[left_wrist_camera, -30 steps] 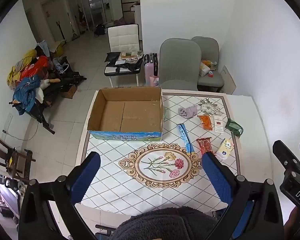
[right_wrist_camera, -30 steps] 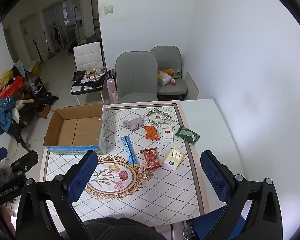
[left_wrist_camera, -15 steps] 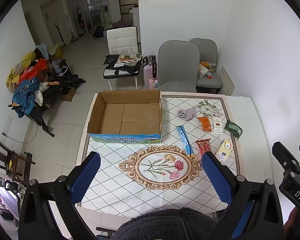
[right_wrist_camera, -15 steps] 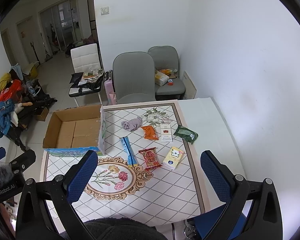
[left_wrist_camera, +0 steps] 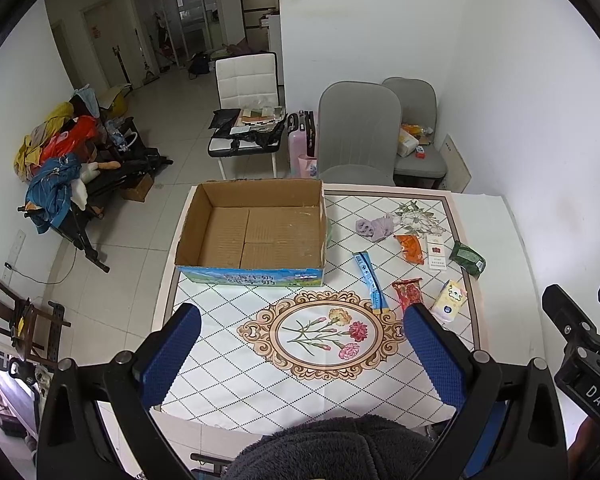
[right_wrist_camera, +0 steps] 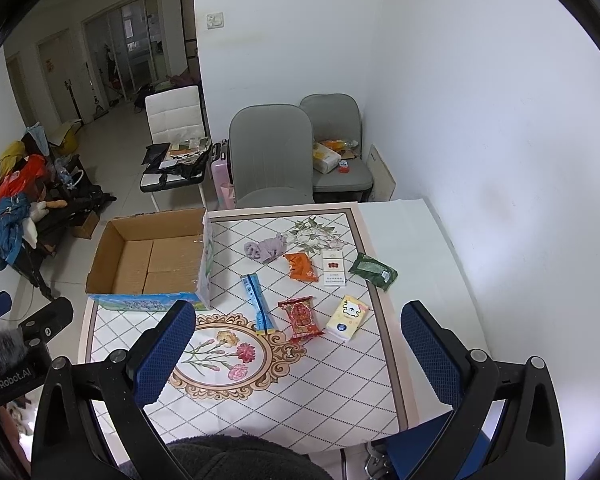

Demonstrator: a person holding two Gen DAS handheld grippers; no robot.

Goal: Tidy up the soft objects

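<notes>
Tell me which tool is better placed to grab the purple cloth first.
Probably the right tool: the purple cloth lies on the table's right half among the packets, away from the cardboard box. The left tool sits nearer the box. Both are open and empty.

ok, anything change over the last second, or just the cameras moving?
Only the viewpoint: both cameras drew up and back, so the patterned table looks smaller. Left gripper and right gripper remain open and empty. The open cardboard box, lilac cloth and the snack packets lie where they were.
</notes>
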